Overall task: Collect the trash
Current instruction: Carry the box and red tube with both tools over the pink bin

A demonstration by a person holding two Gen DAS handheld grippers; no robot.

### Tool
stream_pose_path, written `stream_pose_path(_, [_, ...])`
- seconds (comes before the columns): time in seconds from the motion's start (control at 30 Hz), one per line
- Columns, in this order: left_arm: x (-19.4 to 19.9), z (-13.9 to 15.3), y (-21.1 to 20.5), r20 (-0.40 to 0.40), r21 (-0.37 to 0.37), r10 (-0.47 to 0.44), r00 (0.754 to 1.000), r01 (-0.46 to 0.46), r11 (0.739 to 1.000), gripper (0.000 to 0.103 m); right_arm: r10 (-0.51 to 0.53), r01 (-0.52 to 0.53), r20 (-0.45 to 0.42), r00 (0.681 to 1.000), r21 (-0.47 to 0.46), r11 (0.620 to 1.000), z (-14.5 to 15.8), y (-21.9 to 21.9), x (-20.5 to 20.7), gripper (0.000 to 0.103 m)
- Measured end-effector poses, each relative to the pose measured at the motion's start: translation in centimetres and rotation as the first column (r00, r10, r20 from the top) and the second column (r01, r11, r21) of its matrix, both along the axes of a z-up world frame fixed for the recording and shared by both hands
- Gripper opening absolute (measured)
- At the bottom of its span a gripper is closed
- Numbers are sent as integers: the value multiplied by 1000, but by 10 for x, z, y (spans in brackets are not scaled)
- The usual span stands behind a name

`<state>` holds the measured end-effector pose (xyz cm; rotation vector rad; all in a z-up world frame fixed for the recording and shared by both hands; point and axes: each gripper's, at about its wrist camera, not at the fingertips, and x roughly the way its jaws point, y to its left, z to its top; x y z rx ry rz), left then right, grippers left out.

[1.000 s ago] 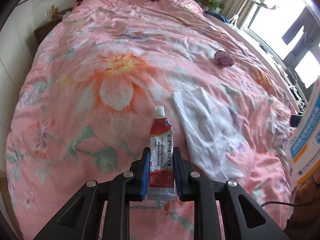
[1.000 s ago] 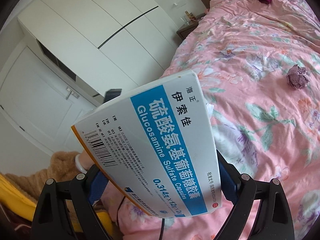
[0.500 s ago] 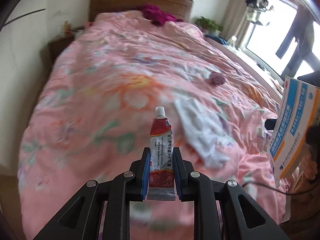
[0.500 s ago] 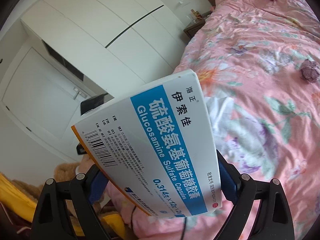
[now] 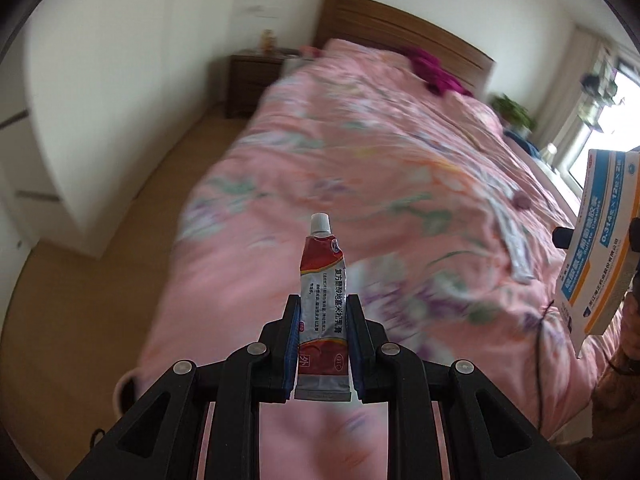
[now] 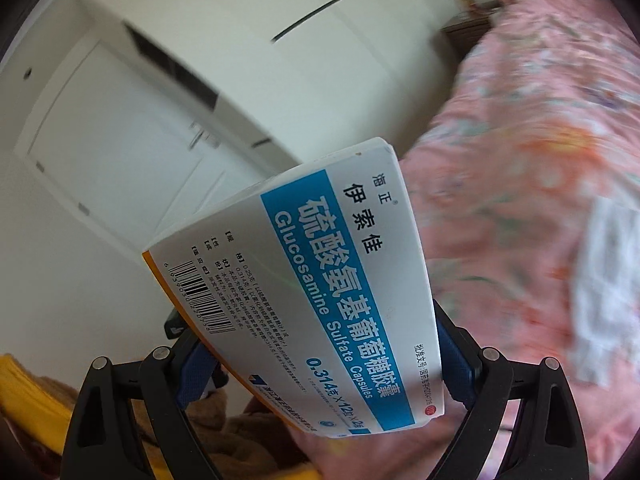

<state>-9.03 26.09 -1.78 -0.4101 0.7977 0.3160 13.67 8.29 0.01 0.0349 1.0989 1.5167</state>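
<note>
My left gripper point(image 5: 323, 312) is shut on a red and white ointment tube point(image 5: 323, 280) with a white cap, held upright in the air before the foot of the bed. My right gripper point(image 6: 320, 344) is shut on a white and blue medicine box point(image 6: 320, 292), tilted, held off the bed's foot; the box also shows at the right edge of the left wrist view point(image 5: 596, 240). A white tissue point(image 5: 512, 240) and a small purple crumpled wad point(image 5: 521, 201) lie on the pink floral quilt point(image 5: 360, 160); the tissue also shows blurred in the right wrist view point(image 6: 600, 280).
A wooden headboard point(image 5: 400, 28) and nightstand point(image 5: 252, 80) stand at the far end, with a magenta cloth point(image 5: 436, 76) by the pillows. White wardrobe doors point(image 6: 200, 100) line the left. Tan floor point(image 5: 100, 260) runs beside the bed. A window point(image 5: 600, 120) is at right.
Both grippers have pulled back from the bed and swung left with their loads. The views now show more floor and wardrobe and are motion blurred.
</note>
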Motion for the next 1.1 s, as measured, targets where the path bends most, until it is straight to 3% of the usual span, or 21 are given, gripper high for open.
stream_pose_path(0.33, [-137,-40,73,-23,-67,228,973,-229,971,22,242,-238,39,970,-80,968,-12,137,-127,92])
stream_pose_path(0.5, [-191,-80,110,-82,-103,306,948,-314,944,22,310,-309,5,951,-85,947,-26,187,-178,92])
stream_pose_path(0.63, [-220,-129,139,-185,-151,341,922,-369,917,22,336,-336,-25,942,-118,934,-47,220,-204,92])
stream_pose_path(0.77, [-225,-177,158,-250,-204,342,906,-394,896,22,348,-352,-52,936,-156,923,-65,241,-218,92])
stream_pose_path(0.93, [-203,-228,185,-298,-258,323,898,-402,879,22,334,-341,-70,940,-201,919,-85,248,-216,92])
stream_pose_path(1.1, [-178,-261,205,-317,-237,319,893,-401,885,23,295,-312,-107,949,-217,925,-95,265,-214,92])
